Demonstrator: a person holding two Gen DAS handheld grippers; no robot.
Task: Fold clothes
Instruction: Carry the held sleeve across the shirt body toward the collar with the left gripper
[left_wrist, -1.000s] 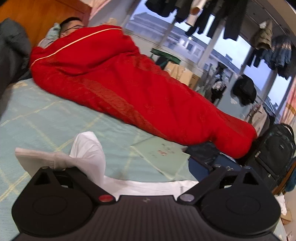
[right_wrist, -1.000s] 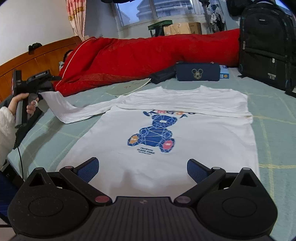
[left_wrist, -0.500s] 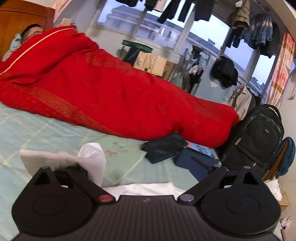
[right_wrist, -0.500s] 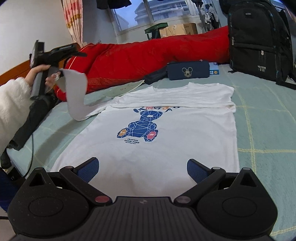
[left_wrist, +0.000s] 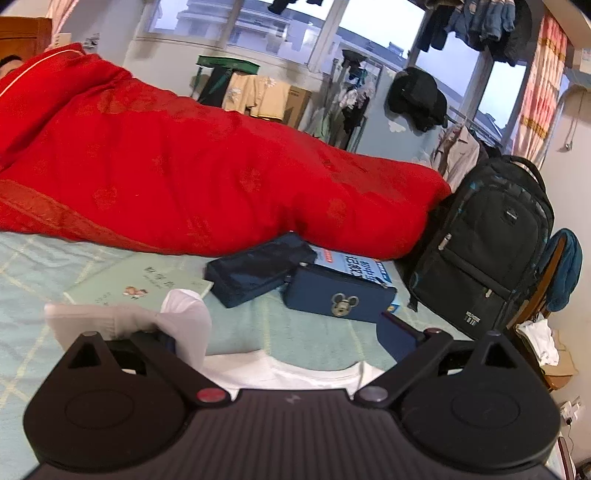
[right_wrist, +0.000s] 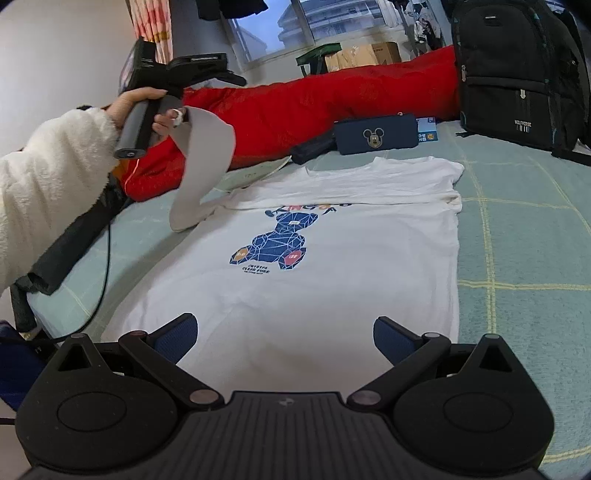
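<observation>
**Sleeve raised over a T-shirt on the bed**

Pale green checked bedding (right_wrist: 524, 229) is covering the bed, and a white T-shirt (right_wrist: 332, 280) with a blue bear print is lying flat on it, print side up, collar pointing toward the window. A long red quilt (left_wrist: 207, 177) is stretching across the far side of the bed, with a dark blue Mickey pouch (right_wrist: 375, 138) and a flatter dark pouch (left_wrist: 258, 273) lying just in front of it. A black backpack (right_wrist: 517, 70) is standing at the quilt's end, beside the shirt's far corner.

A hand (right_wrist: 142, 107) in a fluffy white sleeve is holding the left gripper (left_wrist: 280, 332) up above the bed. In the left wrist view, white cloth is bunching around its left finger while the right finger is standing well apart, so I cannot tell whether the jaws are truly pinching. The shirt's sleeve (right_wrist: 205, 166) is hanging from that gripper in a loose curve, its lower end running down to the shirt's shoulder.

The right gripper (right_wrist: 282, 334) is hovering low over the shirt's hem, its jaws spread wide with nothing between them.
</observation>
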